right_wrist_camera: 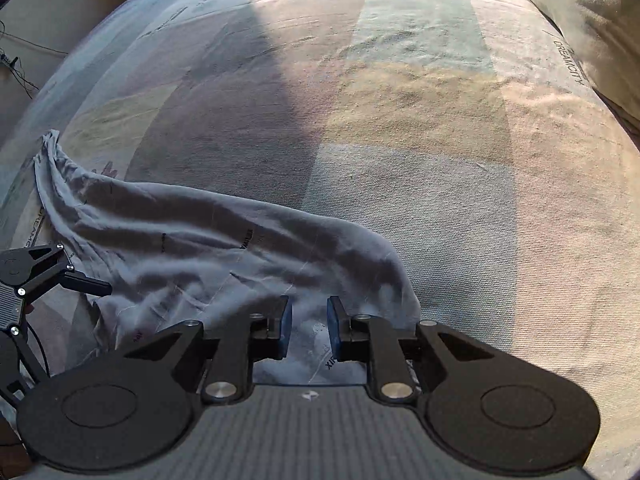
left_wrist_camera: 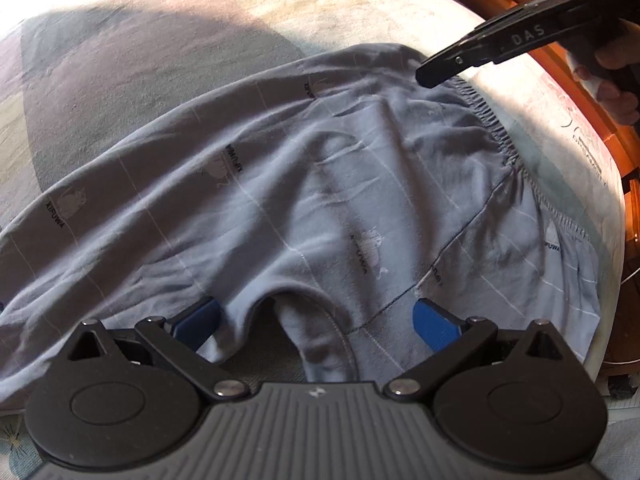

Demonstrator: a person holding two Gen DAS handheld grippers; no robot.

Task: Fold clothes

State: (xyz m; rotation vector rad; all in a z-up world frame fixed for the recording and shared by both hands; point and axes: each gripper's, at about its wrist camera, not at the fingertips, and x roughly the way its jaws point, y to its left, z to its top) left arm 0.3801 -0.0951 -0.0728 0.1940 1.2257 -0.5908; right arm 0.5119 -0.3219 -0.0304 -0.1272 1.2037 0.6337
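The grey-blue pajama pants [left_wrist_camera: 304,208] lie spread on the bed [left_wrist_camera: 132,40], w/ their long way running side to side: legs trail off to the left, the crotch curve sits in the middle near the bottom, and the stretchy waistband [left_wrist_camera: 490,120] is over on the right. The left tongs [left_wrist_camera: 316,322] hang right over the crotch part, pointing mostly down, w/ the blue pads [left_wrist_camera: 434,326] spread wide and cloth under them but nothing pinched yet. So the left hand is nearer the middle of the pants. Further right, the right tongs [left_wrist_camera: 430,76] sit at the far corner of the waistband; in the right wrist view, the right tongs [right_wrist_camera: 308,330] show a small gap between the pads, cloth lying below that gap, and the pads don't seem to squeeze it. I think the next move depends on this: pants run left-right, so a fold should bring one end over toward the other, w/ each tongs grabbing its own near edge.
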